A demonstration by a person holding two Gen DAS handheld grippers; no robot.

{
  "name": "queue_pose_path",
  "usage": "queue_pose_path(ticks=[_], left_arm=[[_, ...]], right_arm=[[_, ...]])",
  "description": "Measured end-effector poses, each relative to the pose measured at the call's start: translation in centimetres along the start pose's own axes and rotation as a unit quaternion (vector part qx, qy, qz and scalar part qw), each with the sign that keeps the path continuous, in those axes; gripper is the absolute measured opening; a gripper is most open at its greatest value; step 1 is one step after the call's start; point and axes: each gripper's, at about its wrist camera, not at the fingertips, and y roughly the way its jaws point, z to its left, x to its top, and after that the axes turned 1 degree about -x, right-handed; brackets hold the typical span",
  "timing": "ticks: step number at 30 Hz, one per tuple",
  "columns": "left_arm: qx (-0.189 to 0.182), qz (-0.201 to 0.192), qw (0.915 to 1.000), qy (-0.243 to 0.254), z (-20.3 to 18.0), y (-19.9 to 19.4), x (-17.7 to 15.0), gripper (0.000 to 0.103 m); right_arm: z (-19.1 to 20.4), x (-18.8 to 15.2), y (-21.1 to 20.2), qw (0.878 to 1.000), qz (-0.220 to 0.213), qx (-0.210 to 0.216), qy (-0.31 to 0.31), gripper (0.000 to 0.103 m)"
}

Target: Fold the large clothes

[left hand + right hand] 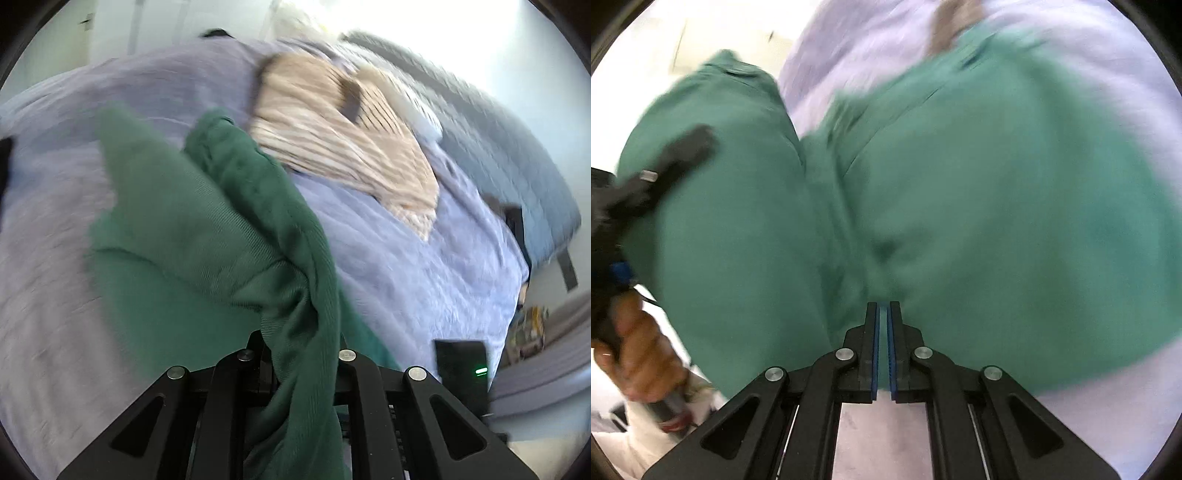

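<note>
Green knit fabric filled the bottom of the left wrist view, a thick bunched rope of the big dark green sweatshirt (pixel 229 221) running right down between the black fingers of the left gripper (pixel 301 365). The cloth covered the fingertips so I couldn't see the pads themselves, but the fingers looked nearly closed with the fabric pinched between them. From there the garment trailed up and to the left, hanging and draping onto the pale lavender quilted bedspread (pixel 406 266). Further back on the bed lay a beige and white striped garment (pixel 332 136), spread fairly flat and well apart from the green one. A grey-blue blanket (pixel 517 147) ran along the far right edge of the bed. Everything was pretty smeared with blur.

Over in the right wrist view, the right gripper (pixel 883 314) sat front and centre, its blue-lined fingers (pixel 874 350) almost touching, with a thin edge of the same green sweatshirt (pixel 997 221) clamped at the tips. The fabric ballooned out above the fingers in two big lobes with a deep crease between them, taking up most of the frame. Lavender bedspread (pixel 1108 74) showed top right and below. At the left edge a person's hand (pixel 639 354) gripped the handle of the other black gripper (pixel 665 162), which was up against the left lobe of the cloth.
</note>
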Motion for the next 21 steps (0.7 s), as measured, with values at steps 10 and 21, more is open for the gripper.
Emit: queue_pose_path(ticks=[10, 21], left_arm=[[0.042, 0.057, 0.9974, 0.015, -4.6, 10.4, -1.6, 0.076], [0.063, -0.026, 0.9975, -0.020, -1.1, 2.4, -0.9, 0.083]], right_arm=[[-11.1, 0.9, -2.9, 0.989, -0.021, 0.036, 0.141, 0.009], [-10.8, 2.4, -2.1, 0.986, -0.025, 0.070, 0.152, 0.054]])
